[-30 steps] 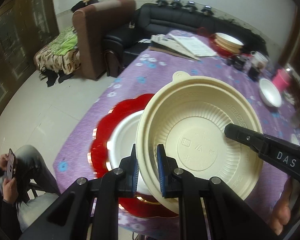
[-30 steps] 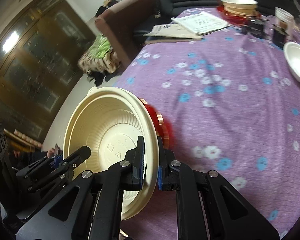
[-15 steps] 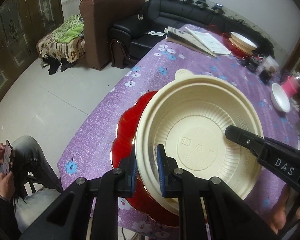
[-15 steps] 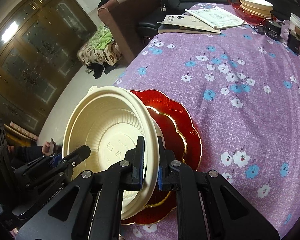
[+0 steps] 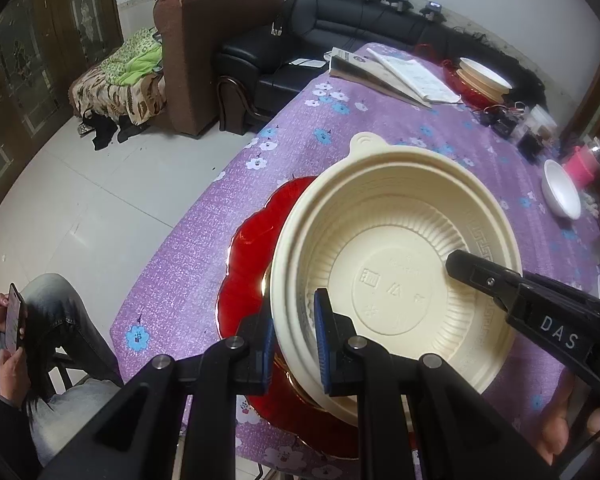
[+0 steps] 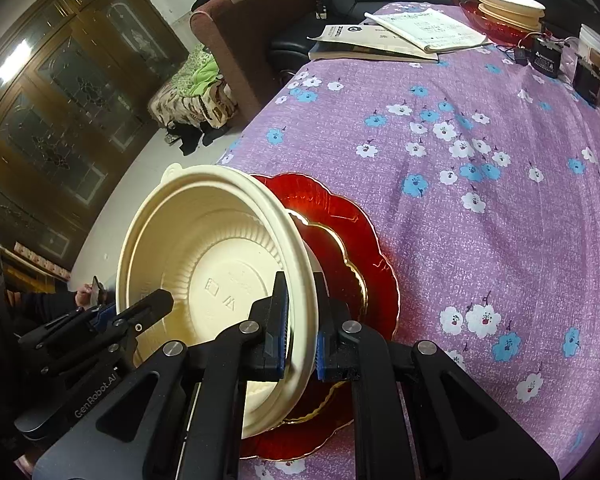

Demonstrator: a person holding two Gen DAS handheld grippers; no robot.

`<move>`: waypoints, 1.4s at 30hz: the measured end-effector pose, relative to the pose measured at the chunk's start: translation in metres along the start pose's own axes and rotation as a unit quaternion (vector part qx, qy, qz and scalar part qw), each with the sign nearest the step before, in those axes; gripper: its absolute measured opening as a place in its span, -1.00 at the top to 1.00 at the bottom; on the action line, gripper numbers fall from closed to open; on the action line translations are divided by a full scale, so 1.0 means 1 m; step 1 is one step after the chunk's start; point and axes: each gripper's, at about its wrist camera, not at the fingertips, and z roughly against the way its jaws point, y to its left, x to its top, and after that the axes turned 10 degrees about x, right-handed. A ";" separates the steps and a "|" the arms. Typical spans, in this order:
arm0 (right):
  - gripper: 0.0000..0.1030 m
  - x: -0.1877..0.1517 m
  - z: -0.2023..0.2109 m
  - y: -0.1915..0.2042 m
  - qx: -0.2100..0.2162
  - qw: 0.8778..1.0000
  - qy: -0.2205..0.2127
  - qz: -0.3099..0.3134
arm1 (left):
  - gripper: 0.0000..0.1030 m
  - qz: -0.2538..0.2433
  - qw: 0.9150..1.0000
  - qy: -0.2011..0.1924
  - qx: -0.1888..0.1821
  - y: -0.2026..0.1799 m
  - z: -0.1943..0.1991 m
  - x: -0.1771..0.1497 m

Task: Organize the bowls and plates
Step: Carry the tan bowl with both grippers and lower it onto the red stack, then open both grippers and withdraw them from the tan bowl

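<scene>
L wrist view, left to right. At far left we see a seated person in jeans (image 5: 56, 320) holding a phone (image 5: 15, 317), off the table edge. Next, the purple floral tablecloth (image 5: 188, 256) w/ a red scalloped plastic plate, gold-rimmed (image 5: 252, 248), near the table's front edge. A second, smaller red scalloped plate (image 6: 346, 276) sits on it, seen best in the R wrist view. Over these plates we hold a cream ribbed plastic bowl w/ a small rim tab (image 5: 396, 264), tilted, opening toward the camera. The left gripper (image 5: 291, 340) pinches the bowl's near-left rim: one blue pad outside the wall, one inside, jaws narrow and clamped on it. To the right, a black finger marked "DAS" reaches into the bowl; it belongs to the right gripper (image 5: 460, 266), whose other finger is hidden behind the rim in this view. Far right: a small white bowl (image 5: 562, 194) and a pink cup (image 5: 582, 160), well apart from the held bowl. At the table's far end lies an open booklet (image 5: 404, 74) beside a stack of cream bowls on a red plate (image 5: 484, 78).

R wrist view, left to right. The left gripper's black body enters at lower left, finger inside the bowl. The right gripper (image 6: 302, 336) grips the bowl's right rim betw. its blue pads, jaws narrow, closed on the rim. The bowl's lower edge is just above or touching the smaller plate; we cannot tell which.
</scene>
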 end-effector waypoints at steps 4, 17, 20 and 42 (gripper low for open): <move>0.80 -0.001 0.002 -0.001 0.011 1.000 0.004 -0.008 | 0.71 0.001 1.000 -0.004 -0.002 0.001 0.007 0.000; 0.80 -0.003 0.005 -0.002 0.023 1.000 0.005 -0.011 | 0.67 -0.002 1.000 0.000 -0.021 0.007 0.009 0.002; 0.81 -0.002 0.003 -0.003 0.017 1.000 0.002 -0.008 | 0.65 0.001 1.000 0.001 -0.018 0.010 0.010 0.002; 0.35 -0.001 0.021 -0.006 0.062 0.997 -0.032 0.027 | 0.50 0.025 0.999 -0.030 -0.001 0.024 0.027 0.010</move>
